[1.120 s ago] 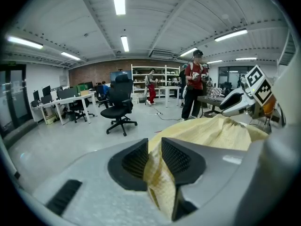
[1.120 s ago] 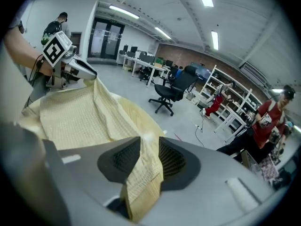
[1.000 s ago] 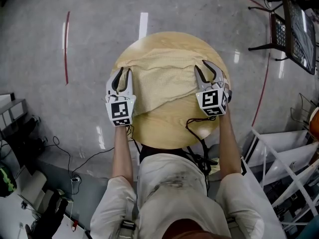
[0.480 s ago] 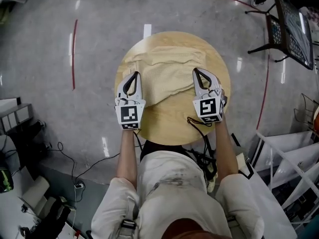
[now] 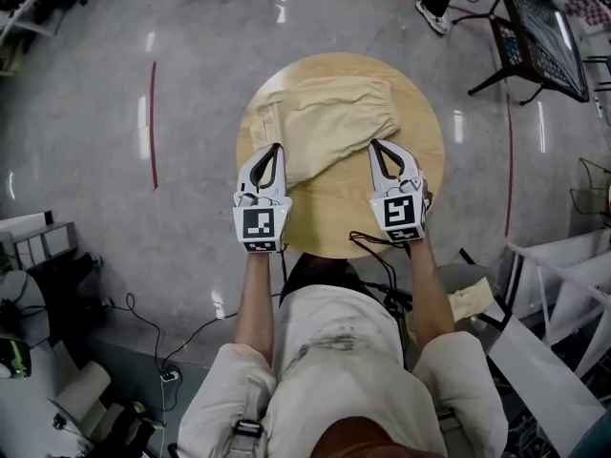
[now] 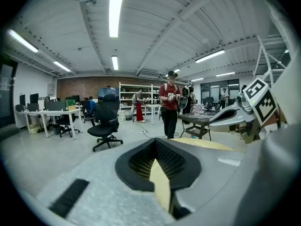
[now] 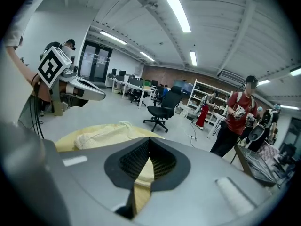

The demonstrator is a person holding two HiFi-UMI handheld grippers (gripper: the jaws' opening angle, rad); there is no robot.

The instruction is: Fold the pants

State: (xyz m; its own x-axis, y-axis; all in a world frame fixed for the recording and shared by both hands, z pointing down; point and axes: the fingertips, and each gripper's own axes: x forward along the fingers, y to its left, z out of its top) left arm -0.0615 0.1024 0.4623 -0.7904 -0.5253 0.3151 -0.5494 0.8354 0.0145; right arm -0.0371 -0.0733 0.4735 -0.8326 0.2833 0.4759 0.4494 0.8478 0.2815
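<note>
- The pants (image 5: 329,113) lie on the far half of the round counter (image 5: 334,227). The left tongs (image 5: 274,148) are clenched on their near left edge, and the right tongs (image 5: 375,145) on their near right edge.
- Only a thin bit of cloth sits in each pinch. A hard tug may pull it out, and that side would flop down.
- If one side goes faster, the fold may come out crooked.
- The pants reach close to the far rim. A big push could slide them off.

one pair of pants (image 5: 329,122), one table (image 5: 329,225), one left gripper (image 5: 276,147), one right gripper (image 5: 375,145)
</note>
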